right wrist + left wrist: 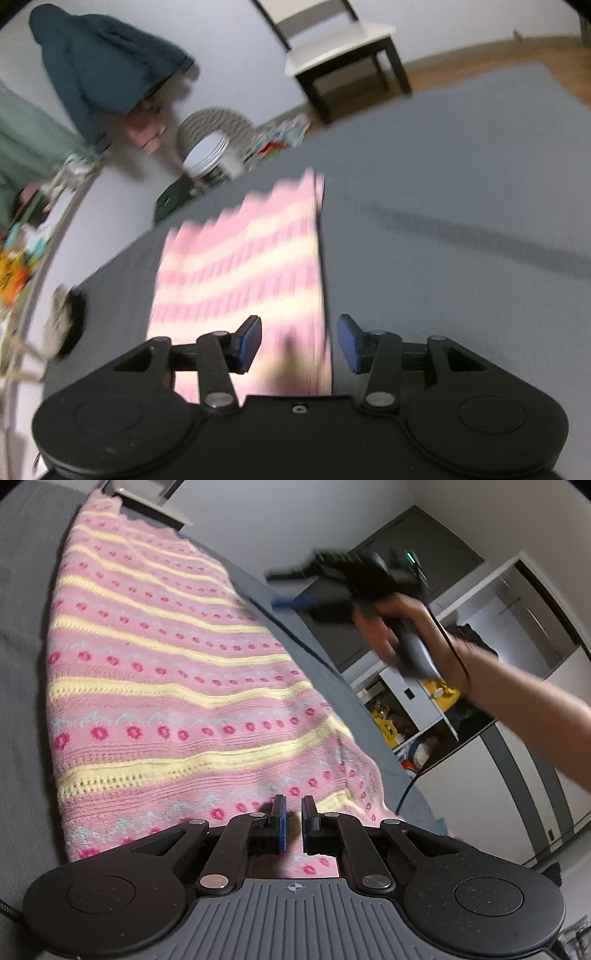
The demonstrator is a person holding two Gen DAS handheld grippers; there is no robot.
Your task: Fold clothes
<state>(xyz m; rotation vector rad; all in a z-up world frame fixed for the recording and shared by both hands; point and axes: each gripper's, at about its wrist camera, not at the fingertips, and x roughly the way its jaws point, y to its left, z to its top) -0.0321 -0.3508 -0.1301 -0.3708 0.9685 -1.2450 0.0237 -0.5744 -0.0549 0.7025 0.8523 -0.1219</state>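
Blue pads tip the black fingers of the left gripper [293,821], which hangs low over the near end of the knitted garment [166,672]; the jaws stand close together with a narrow gap between them, and whether any yarn is pinched in that gap I cannot tell. The right gripper [299,341] is released, its 2 blue pads wide apart and holding nothing. In the left wrist view it is raised in a person's hand [388,627] above the far side of the bed, blurred.

The garment lies flat on the grey bed cover [22,664], spread lengthwise away from the left gripper, with its right edge close to the mattress edge. It is a soft knit: pink ground, pale yellow bands with an openwork row, lines of magenta flower dots and faint light-blue zigzags. The far hem looks scalloped. In the right wrist view its right edge shows stacked layers, so it seems folded at least once already.

I judge it light and limp, likely to stretch and sag if lifted by 1 point, and grippy rather than slippery against the cover. Best held at 2 corners of the same end, pinching through all the layers near the edge so the fold carries over evenly.

Beyond the bed stand a chair [343,40] by the wall and open shelving [424,709] with cluttered items.
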